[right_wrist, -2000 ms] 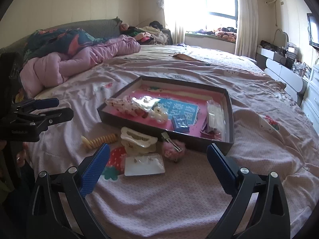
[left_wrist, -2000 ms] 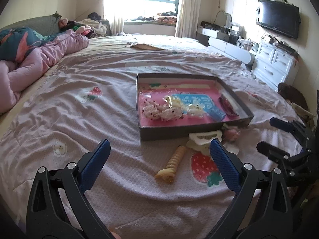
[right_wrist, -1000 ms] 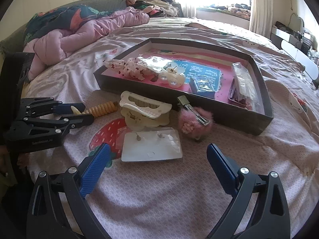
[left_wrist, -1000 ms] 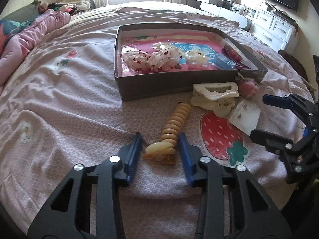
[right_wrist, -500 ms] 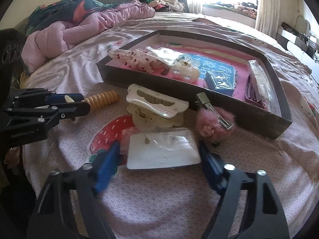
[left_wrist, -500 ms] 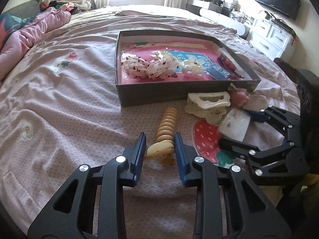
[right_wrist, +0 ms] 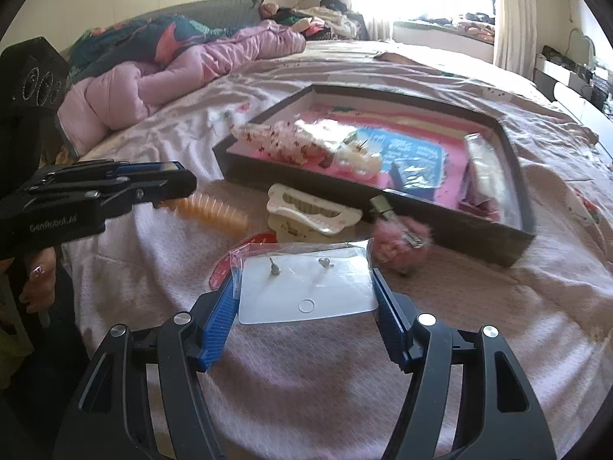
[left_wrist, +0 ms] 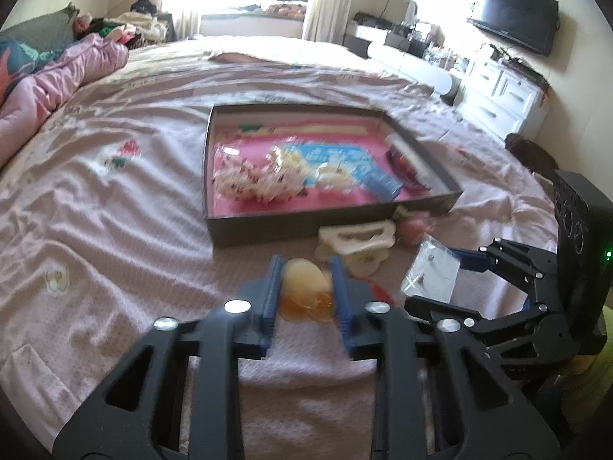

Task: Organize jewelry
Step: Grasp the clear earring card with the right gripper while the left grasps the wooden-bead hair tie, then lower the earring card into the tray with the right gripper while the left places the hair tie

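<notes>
My left gripper [left_wrist: 304, 287] is shut on a yellow spiral hair tie [left_wrist: 304, 291] and holds it above the bedspread; the tie also shows in the right wrist view [right_wrist: 214, 211]. My right gripper [right_wrist: 306, 299] is shut on a white earring card in a clear bag [right_wrist: 304, 289], lifted off the bed; the card also shows in the left wrist view [left_wrist: 431, 274]. The dark tray with a pink floor [left_wrist: 245, 230] lies ahead with hair clips and packets in it. A cream claw clip [right_wrist: 312, 214] and a pink fluffy clip [right_wrist: 398, 243] lie on the bed in front of the tray [right_wrist: 452, 226].
A pink duvet [right_wrist: 153, 84] is heaped at the left of the bed. A white dresser [left_wrist: 502, 99] and a wall TV [left_wrist: 513, 30] stand on the right. A strawberry print [right_wrist: 237, 264] marks the bedspread under the card.
Both grippers have risen: the left has lifted the spiral hair tie off the bed, and the right has closed on the earring card and raised it.
</notes>
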A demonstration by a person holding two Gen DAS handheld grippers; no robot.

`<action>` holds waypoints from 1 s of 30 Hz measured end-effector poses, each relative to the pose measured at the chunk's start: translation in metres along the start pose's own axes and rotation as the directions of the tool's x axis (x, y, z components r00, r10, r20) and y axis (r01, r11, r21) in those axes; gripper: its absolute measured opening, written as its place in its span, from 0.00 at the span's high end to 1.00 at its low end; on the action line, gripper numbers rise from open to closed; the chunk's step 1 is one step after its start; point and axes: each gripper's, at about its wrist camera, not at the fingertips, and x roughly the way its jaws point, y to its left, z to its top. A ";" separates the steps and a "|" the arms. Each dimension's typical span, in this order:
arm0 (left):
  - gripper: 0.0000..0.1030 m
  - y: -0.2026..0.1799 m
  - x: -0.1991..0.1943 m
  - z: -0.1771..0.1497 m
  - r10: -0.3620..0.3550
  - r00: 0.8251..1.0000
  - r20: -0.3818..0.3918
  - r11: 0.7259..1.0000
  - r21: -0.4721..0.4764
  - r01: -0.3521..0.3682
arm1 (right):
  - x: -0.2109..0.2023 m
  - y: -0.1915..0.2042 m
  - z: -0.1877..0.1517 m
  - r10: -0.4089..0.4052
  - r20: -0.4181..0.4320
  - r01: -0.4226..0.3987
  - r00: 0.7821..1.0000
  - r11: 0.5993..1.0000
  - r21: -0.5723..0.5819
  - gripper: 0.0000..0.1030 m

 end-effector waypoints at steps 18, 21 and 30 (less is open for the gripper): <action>1.00 -0.006 -0.016 0.015 -0.032 0.997 0.067 0.999 -0.004 0.032 | -0.036 -0.024 0.013 -0.028 0.111 0.021 0.993 0.998 0.064 0.38; 1.00 -0.010 -0.019 0.021 -0.043 0.996 0.084 0.999 -0.005 0.044 | -0.041 -0.030 0.014 -0.033 0.125 0.023 0.992 0.997 0.079 0.38; 1.00 -0.024 -0.023 0.052 -0.072 0.988 0.136 0.997 0.023 0.070 | -0.064 -0.051 0.022 -0.080 0.187 0.058 0.979 0.991 0.120 0.39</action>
